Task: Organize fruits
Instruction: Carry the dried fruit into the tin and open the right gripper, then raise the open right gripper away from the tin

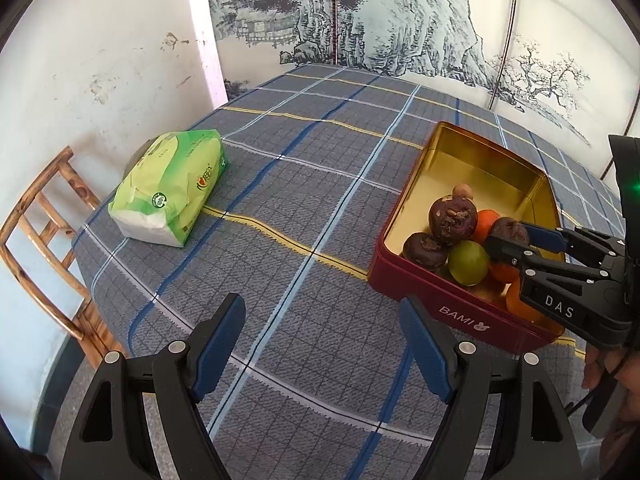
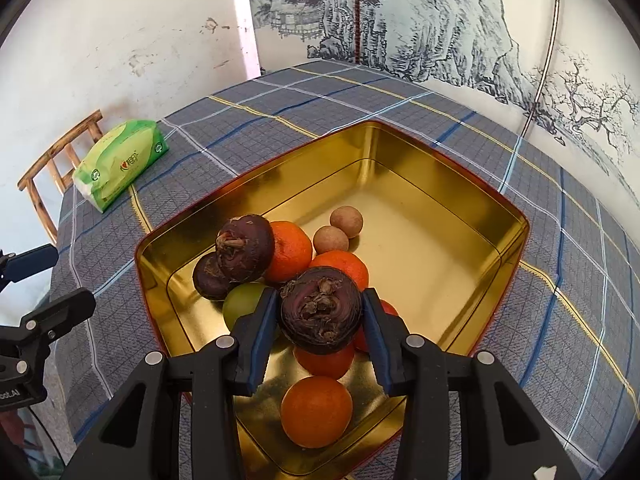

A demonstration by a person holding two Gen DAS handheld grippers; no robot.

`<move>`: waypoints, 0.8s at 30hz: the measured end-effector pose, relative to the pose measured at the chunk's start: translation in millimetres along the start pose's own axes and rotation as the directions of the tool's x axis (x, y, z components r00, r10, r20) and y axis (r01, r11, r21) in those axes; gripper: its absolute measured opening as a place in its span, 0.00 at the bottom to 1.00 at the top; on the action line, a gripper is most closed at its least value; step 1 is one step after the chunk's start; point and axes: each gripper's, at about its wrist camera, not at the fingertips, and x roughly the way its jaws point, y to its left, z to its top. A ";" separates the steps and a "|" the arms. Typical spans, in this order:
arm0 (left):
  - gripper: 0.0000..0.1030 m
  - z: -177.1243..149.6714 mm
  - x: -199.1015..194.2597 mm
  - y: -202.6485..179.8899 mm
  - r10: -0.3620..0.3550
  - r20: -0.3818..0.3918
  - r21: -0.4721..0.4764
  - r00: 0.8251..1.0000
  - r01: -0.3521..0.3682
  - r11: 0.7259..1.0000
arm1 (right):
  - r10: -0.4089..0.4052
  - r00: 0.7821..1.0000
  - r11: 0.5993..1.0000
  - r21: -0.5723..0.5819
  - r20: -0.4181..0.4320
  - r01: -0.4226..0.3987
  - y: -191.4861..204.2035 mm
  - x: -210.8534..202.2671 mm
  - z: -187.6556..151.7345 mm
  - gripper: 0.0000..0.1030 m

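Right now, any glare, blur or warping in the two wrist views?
Left wrist: sharp, strong fisheye bending the tablecloth lines, dark corners. Right wrist: same warping, bulging the tin; its gold floor shines and mirrors the fruit, no washout; the right gripper clamps a dark bulb, in focus.

We see a glossy, gold-coloured metal lining inside the red tin [image 2: 400,208], matt woven check cloth over the tabletop [image 1: 304,184], shiny crinkled plastic on the green tissue pack [image 1: 172,188], rough, flaky dark skin on the water chestnut [image 2: 320,310], and varnished wood on the chair [image 1: 44,216].
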 end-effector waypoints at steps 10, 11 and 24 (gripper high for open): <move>0.77 -1.4 -1.1 -1.5 -0.002 0.002 0.001 1.000 0.002 1.000 | -0.009 1.000 1.000 0.004 0.018 0.009 -0.5 -6.0 -2.6 0.51; 0.77 -1.2 -0.9 -1.4 -0.002 0.001 0.003 1.000 0.002 1.000 | -0.015 1.000 1.000 0.002 0.026 0.015 -0.3 -8.5 -2.7 0.53; 0.77 -1.5 -7.3 -6.3 -0.007 0.006 0.021 1.000 0.007 1.000 | -0.024 0.995 0.998 0.058 0.094 0.018 -4.8 -52.1 -15.8 0.92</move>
